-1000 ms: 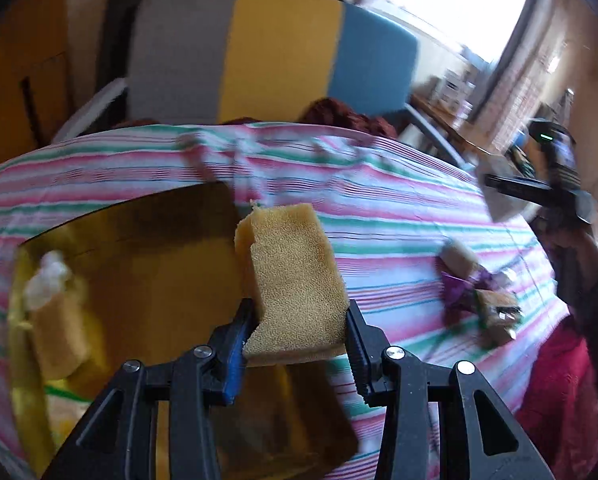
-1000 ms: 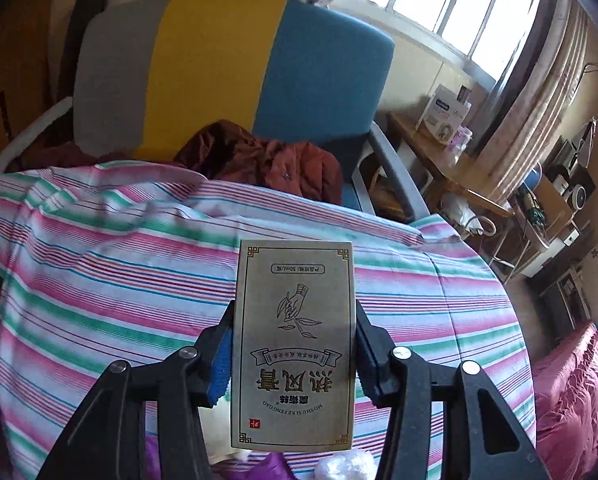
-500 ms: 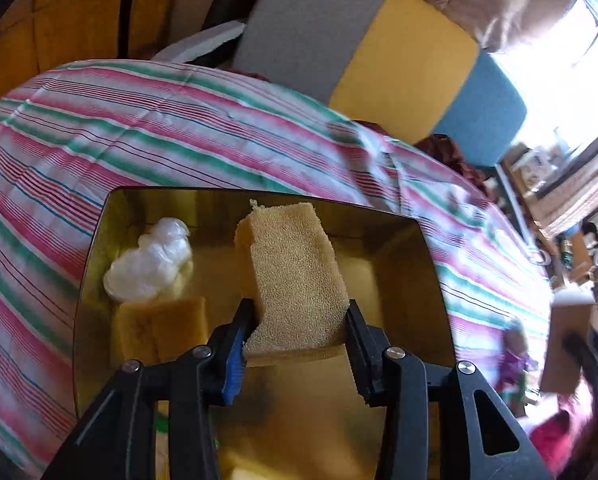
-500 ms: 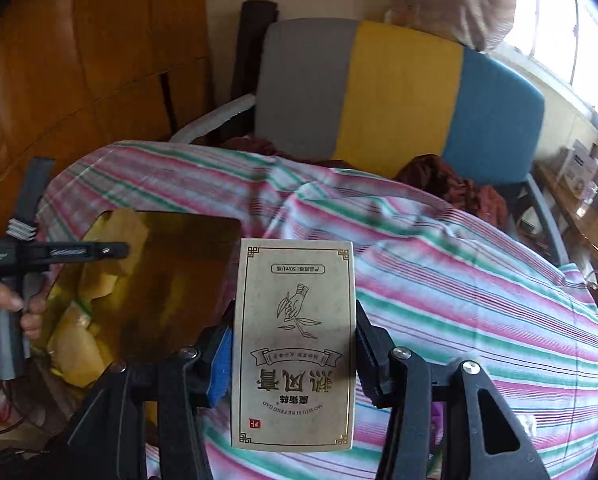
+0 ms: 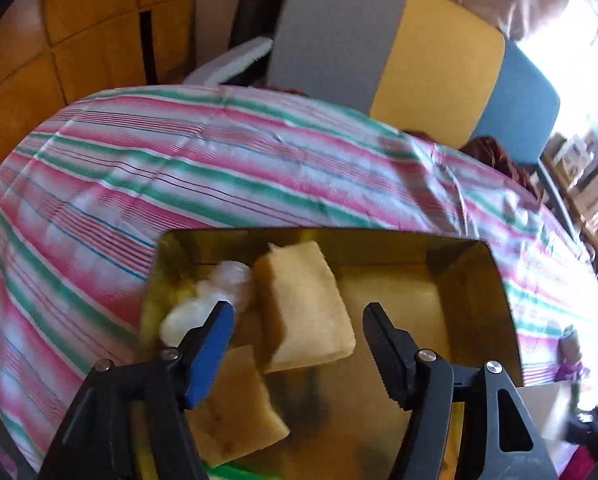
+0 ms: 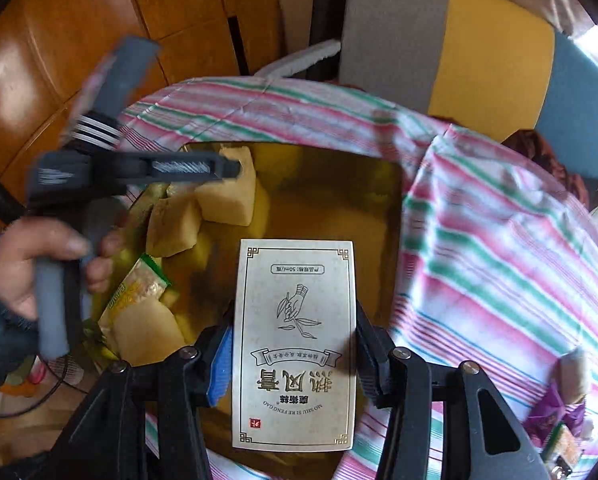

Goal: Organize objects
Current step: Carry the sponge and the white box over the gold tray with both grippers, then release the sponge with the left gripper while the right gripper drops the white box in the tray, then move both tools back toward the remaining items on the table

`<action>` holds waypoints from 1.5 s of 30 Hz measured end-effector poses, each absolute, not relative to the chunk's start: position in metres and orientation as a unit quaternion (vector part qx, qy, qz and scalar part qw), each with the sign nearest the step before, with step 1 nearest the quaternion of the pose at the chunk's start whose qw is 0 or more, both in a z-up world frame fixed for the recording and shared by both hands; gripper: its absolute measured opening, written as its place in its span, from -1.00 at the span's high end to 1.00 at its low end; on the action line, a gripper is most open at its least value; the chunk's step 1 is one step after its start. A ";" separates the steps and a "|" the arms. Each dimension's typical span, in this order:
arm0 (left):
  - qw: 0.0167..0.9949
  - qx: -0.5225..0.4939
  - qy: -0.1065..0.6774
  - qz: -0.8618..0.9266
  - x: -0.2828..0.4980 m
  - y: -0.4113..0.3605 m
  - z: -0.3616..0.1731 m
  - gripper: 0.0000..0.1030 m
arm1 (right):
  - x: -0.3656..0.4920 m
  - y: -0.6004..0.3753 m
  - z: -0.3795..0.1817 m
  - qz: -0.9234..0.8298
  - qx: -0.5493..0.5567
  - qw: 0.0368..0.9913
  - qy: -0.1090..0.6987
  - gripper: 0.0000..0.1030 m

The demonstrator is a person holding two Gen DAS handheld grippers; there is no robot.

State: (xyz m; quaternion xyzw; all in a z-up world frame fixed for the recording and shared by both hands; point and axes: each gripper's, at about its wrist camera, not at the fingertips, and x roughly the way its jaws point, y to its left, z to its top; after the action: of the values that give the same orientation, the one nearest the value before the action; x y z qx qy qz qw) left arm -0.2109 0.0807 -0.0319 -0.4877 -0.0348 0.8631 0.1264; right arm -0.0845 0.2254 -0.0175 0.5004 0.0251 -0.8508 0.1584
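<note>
My left gripper (image 5: pixel 298 310) hangs over the gold tray (image 5: pixel 495 280), its jaws opening. The yellow sponge (image 5: pixel 303 304) sits loose between them, touching neither pad, leaning on a second sponge (image 5: pixel 235 404) in the tray. A white plastic wad (image 5: pixel 215 296) lies at the tray's left end. My right gripper (image 6: pixel 294 316) is shut on a beige printed box (image 6: pixel 295 344), held upright over the near side of the tray (image 6: pixel 379 200). In the right wrist view the left gripper (image 6: pixel 235 168) is above the sponge (image 6: pixel 227 196), with a hand (image 6: pixel 31 264) on its handle.
A striped pink, green and white cloth (image 5: pixel 179 168) covers the table. A green-edged sachet (image 6: pixel 139 288) and more sponge pieces lie at the tray's left side. Small purple toys (image 6: pixel 555 408) sit on the cloth at right. A grey, yellow and blue chair (image 6: pixel 479 40) stands behind.
The left gripper moved over the tray, then opened and let go of the sponge, which dropped in. The right gripper swung left with the box, from the bare cloth to over the tray.
</note>
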 end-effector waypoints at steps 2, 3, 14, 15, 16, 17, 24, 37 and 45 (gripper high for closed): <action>0.128 -0.474 -0.047 0.870 -0.206 0.069 -0.020 -0.32 | -0.091 0.217 -0.026 -0.844 0.510 0.165 0.020 0.00; 0.127 -0.465 -0.049 0.875 -0.201 0.063 -0.014 -0.32 | -0.095 0.212 -0.031 -0.840 0.516 0.165 0.018 0.00; 0.079 -0.429 -0.079 0.896 -0.126 -0.015 -0.002 -0.41 | -0.133 0.160 -0.070 -0.805 0.567 0.163 -0.066 -0.08; 0.075 -0.431 -0.084 0.895 -0.121 -0.020 -0.005 -0.41 | -0.134 0.159 -0.071 -0.801 0.566 0.175 -0.086 -0.12; 0.072 -0.433 -0.088 0.894 -0.115 -0.025 -0.008 -0.41 | -0.135 0.159 -0.072 -0.795 0.565 0.189 -0.110 -0.24; 0.070 -0.433 -0.091 0.894 -0.109 -0.029 -0.011 -0.41 | -0.134 0.160 -0.070 -0.793 0.562 0.197 -0.126 -0.36; 0.060 -0.434 -0.091 0.894 -0.083 -0.039 -0.022 -0.41 | -0.104 0.181 -0.051 -0.814 0.533 0.187 -0.133 -0.40; 0.108 -0.396 -0.030 0.911 -0.049 0.005 -0.001 -0.44 | -0.021 0.241 -0.009 -0.872 0.471 0.127 -0.036 -0.47; 0.144 -0.377 0.011 0.915 -0.034 0.041 0.016 -0.47 | 0.017 0.308 0.004 -0.889 0.451 0.066 -0.046 -0.53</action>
State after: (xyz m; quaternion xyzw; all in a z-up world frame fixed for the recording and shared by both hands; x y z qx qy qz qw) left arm -0.0341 0.0409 0.0156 -0.3773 0.0110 0.9147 0.1440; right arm 0.0173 0.3079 0.0036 0.4508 -0.0463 -0.8890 0.0659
